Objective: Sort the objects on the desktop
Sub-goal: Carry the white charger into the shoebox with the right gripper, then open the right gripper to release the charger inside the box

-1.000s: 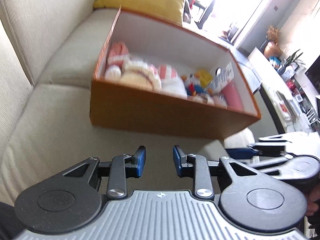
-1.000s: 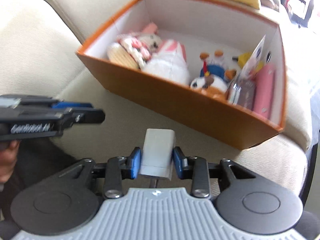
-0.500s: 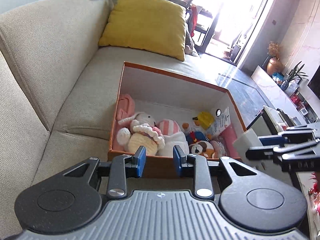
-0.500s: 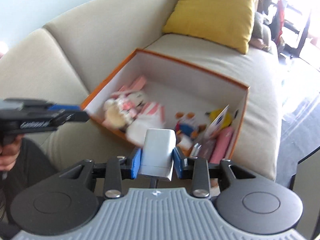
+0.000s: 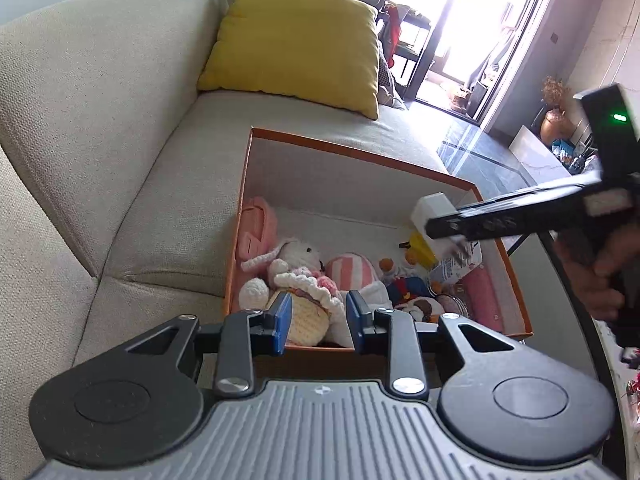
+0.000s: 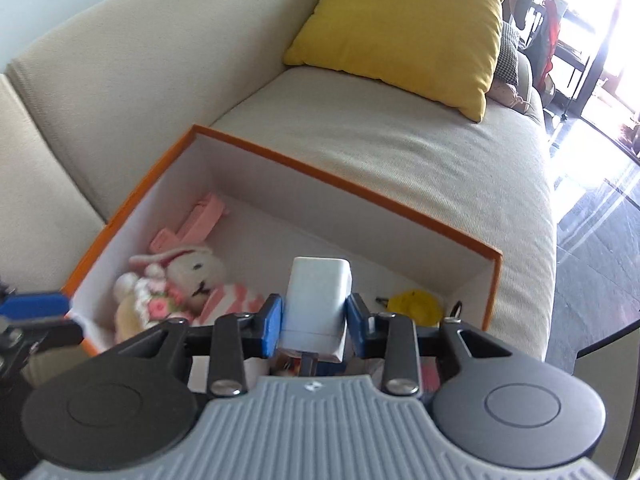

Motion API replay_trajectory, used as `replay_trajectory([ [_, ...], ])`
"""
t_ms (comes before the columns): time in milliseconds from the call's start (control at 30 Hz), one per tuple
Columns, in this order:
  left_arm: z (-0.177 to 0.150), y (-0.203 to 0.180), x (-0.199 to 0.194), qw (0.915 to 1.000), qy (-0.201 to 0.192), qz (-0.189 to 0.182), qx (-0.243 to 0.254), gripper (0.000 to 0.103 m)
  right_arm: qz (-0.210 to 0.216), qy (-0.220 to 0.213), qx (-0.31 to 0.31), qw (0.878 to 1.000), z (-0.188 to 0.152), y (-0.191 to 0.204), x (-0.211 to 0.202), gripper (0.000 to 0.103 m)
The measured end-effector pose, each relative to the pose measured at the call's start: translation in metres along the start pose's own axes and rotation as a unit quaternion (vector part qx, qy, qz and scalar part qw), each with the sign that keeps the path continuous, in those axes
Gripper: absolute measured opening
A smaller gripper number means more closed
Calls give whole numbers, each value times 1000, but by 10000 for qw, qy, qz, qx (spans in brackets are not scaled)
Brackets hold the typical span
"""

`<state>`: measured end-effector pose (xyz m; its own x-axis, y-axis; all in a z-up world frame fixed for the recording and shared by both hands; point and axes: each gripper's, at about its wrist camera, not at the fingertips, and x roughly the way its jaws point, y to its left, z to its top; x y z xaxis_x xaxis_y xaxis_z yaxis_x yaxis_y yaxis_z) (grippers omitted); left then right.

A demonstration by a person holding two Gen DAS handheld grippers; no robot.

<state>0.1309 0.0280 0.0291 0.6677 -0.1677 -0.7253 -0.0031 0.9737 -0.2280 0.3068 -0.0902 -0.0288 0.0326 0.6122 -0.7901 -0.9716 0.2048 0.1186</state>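
White block (image 6: 318,304), prob. a charger/adapter, pinched between the blue pads of the right gripper (image 6: 316,324) and held above the open orange box (image 6: 344,182), over its right half. Box sits on a beige sofa (image 6: 400,132) w/ a yellow cushion (image 6: 400,28) behind; inside are a crochet bunny (image 6: 176,280), pink item (image 6: 200,220), yellow toy (image 6: 414,304) & other bits. Left gripper (image 5: 316,322) carries nothing, jaws parted, hovering near the box's front wall. Step in hand, judged: transport/deposit of the block. Next move likely calls for lowering into a free patch of box floor, clear of the toys, then opening the jaws; the block's exact height above the floor can't be told.
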Motion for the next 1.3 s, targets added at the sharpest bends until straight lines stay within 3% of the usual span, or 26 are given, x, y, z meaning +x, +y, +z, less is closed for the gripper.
replay_trajectory([
  [133,0,1,3,10000,-7,-70,-30,33,-311,242,103,9992,19,-7,44,37],
  [367,1,-1,10,9999,71,-116,-3,33,-428,744,218,9961,28,-11,103,37],
  [667,2,-4,6,9999,25,-156,-63,33,-468,867,166,9950,19,-10,117,37],
  [833,-2,-10,0,9996,7,-260,-135,33,-640,660,-31,9958,17,3,96,39],
  [1000,-8,-21,-12,9994,-187,-291,-87,33,-670,170,-189,9974,8,16,48,44],
  [1167,-17,-31,-23,9982,-466,-345,-164,33,-513,-433,-143,9976,-23,29,-15,44],
  [1300,-25,-39,-25,9977,-634,-162,-158,35,-426,-859,94,9953,-60,33,-56,45],
])
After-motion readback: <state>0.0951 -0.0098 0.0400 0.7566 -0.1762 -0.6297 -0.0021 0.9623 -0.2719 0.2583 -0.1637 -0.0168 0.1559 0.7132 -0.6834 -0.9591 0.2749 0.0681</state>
